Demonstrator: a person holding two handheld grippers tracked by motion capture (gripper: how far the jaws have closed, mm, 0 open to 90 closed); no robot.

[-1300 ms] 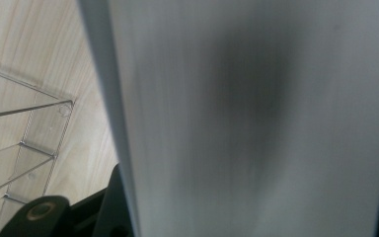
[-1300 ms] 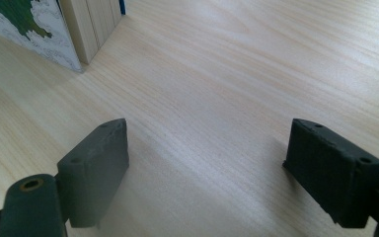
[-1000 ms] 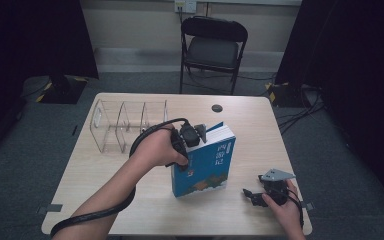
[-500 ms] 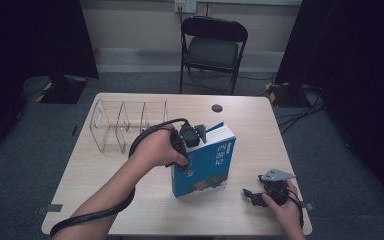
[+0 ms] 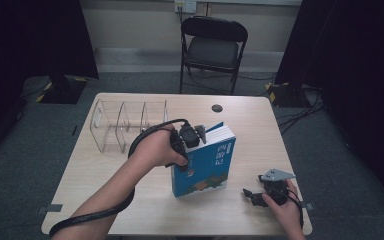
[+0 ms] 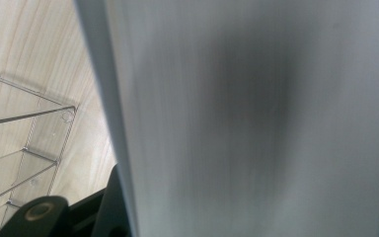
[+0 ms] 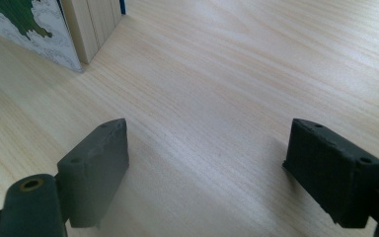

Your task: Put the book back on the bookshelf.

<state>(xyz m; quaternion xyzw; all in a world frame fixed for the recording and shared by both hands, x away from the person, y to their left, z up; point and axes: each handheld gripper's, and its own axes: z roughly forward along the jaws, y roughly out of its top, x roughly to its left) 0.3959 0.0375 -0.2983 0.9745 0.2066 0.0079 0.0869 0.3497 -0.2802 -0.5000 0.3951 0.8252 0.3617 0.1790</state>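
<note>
— Down at the bottom right, the right gripper [image 5: 252, 195] rests on the table [image 5: 130, 210], spread wide with nothing in it.

— So one grip holds the book?

— Yes. The left gripper [image 5: 186, 145] pinches the top of the book [image 5: 205, 167], mid-frame. If that pinch slips, the book could tip and flop down.

— How does it look?

— Blue cover, thick, standing up with a little lean. Behind it, upper left, sits a clear rack [image 5: 125, 122].

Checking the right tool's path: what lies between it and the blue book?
Only bare table between right tool and blue book, per the right gripper view.
</note>
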